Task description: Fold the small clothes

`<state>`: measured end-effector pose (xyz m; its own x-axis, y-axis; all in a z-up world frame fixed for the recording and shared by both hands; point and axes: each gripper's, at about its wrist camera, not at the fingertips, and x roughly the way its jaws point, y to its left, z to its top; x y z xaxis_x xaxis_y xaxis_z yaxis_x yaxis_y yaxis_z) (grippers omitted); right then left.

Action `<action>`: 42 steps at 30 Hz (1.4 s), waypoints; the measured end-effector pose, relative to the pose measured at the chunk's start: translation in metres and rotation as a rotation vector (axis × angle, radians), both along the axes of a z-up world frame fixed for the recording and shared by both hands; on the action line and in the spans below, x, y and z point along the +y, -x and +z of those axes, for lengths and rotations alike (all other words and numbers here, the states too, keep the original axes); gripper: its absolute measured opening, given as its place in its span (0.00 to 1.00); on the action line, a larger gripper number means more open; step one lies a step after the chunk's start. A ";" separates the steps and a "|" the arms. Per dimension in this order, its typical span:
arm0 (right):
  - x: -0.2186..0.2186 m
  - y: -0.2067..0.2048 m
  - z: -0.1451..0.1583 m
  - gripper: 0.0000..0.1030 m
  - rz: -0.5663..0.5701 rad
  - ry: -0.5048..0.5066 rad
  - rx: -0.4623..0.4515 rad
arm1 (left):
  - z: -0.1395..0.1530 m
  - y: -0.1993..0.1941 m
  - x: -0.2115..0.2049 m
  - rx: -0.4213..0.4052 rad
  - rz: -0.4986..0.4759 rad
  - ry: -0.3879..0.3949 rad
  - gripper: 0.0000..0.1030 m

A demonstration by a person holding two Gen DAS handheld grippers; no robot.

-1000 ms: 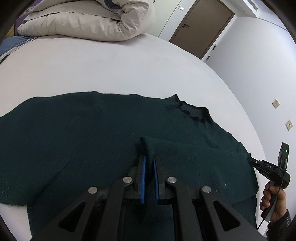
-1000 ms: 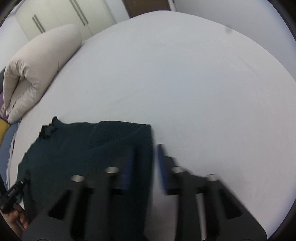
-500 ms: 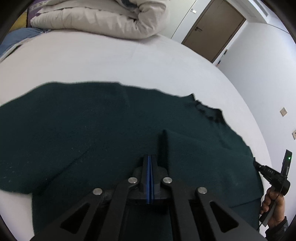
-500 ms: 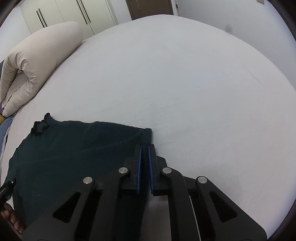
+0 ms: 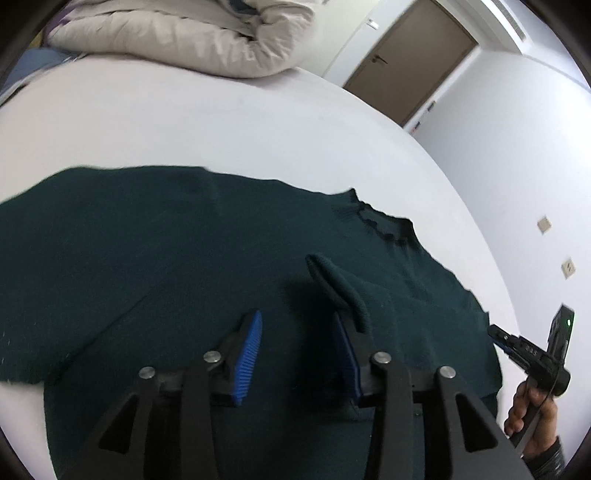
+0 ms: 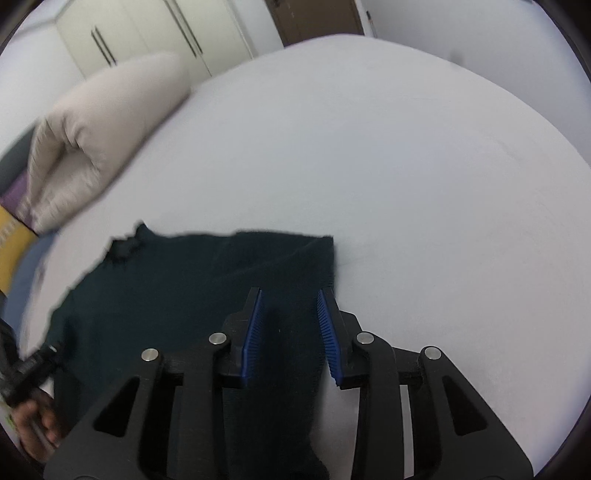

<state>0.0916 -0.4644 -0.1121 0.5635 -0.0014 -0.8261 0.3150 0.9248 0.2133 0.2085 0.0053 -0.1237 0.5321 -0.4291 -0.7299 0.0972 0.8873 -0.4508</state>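
A dark green knitted sweater (image 5: 155,251) lies spread on the white bed (image 5: 221,122), collar (image 5: 384,225) at the far right. One sleeve (image 5: 343,291) is folded over the body, its cuff draped on my left gripper's right finger. My left gripper (image 5: 297,343) is open above the sweater. In the right wrist view my right gripper (image 6: 290,321) is open over the sweater's folded edge (image 6: 303,258), holding nothing. The right gripper also shows in the left wrist view (image 5: 532,354), held at the sweater's right side.
A rolled beige duvet (image 5: 184,40) lies at the head of the bed; it also shows in the right wrist view (image 6: 96,140). A brown door (image 5: 410,62) and white wardrobe doors (image 6: 147,33) stand beyond. White sheet (image 6: 424,184) extends right of the sweater.
Both grippers were shut half a second ago and are now open. The sleeve has been let go and rests folded over the sweater's body.
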 end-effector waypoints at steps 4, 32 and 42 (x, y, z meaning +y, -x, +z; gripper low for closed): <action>0.001 0.002 -0.003 0.29 -0.040 -0.026 -0.017 | 0.004 0.002 0.005 0.021 0.030 0.027 0.42; 0.070 0.026 0.026 0.28 -0.023 -0.040 -0.101 | 0.013 0.084 0.157 -0.053 0.307 0.164 0.63; 0.208 0.022 0.028 0.37 0.297 -0.376 -0.105 | -0.013 0.148 0.326 -0.019 0.734 0.325 0.66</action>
